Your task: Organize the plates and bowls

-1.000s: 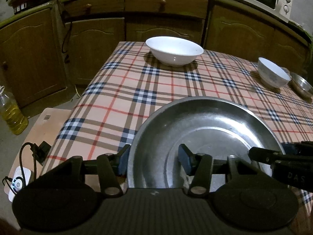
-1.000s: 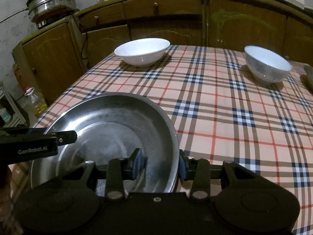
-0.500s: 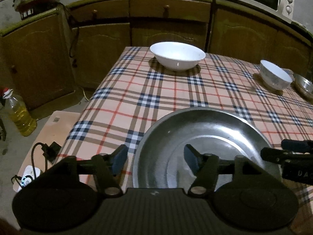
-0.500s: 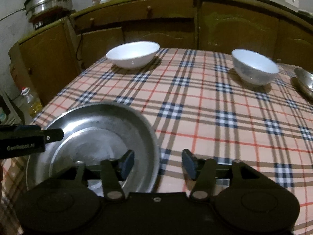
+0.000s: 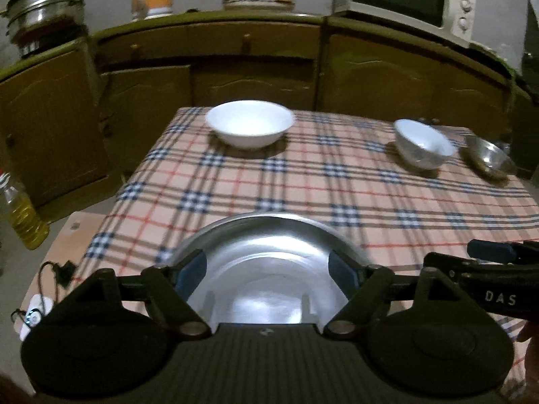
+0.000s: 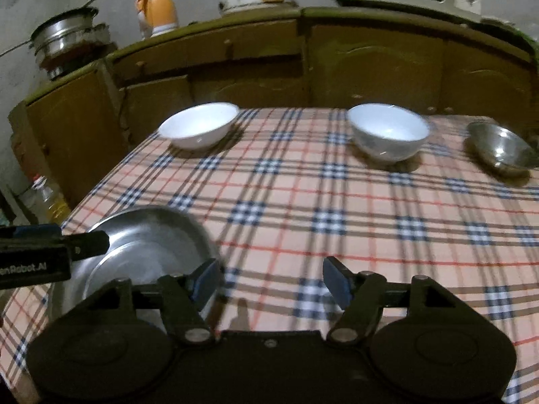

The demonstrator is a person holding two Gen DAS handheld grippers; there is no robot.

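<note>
A large steel plate (image 5: 269, 256) lies on the checked tablecloth at the near left edge; it also shows in the right wrist view (image 6: 148, 242). My left gripper (image 5: 267, 271) is open and empty, just above and behind the plate. My right gripper (image 6: 269, 281) is open and empty, to the right of the plate over bare cloth. A wide white bowl (image 5: 250, 128) (image 6: 198, 129) sits at the far left. A deeper white bowl (image 5: 422, 148) (image 6: 387, 136) sits at the far right. A small steel bowl (image 5: 490, 160) (image 6: 502, 149) lies tilted beside it.
The table (image 6: 303, 195) has wooden cabinets (image 5: 256, 67) close behind it. A microwave (image 5: 411, 0), a pot (image 5: 43, 23) and jars stand on the counter. An oil bottle (image 5: 23, 215) and a cable with a device (image 5: 37, 309) are on the floor at the left.
Both grippers let go of the steel plate's rim, opened wide and pulled back and up. The right gripper shifted right, off the plate. The plate stays on the table.
</note>
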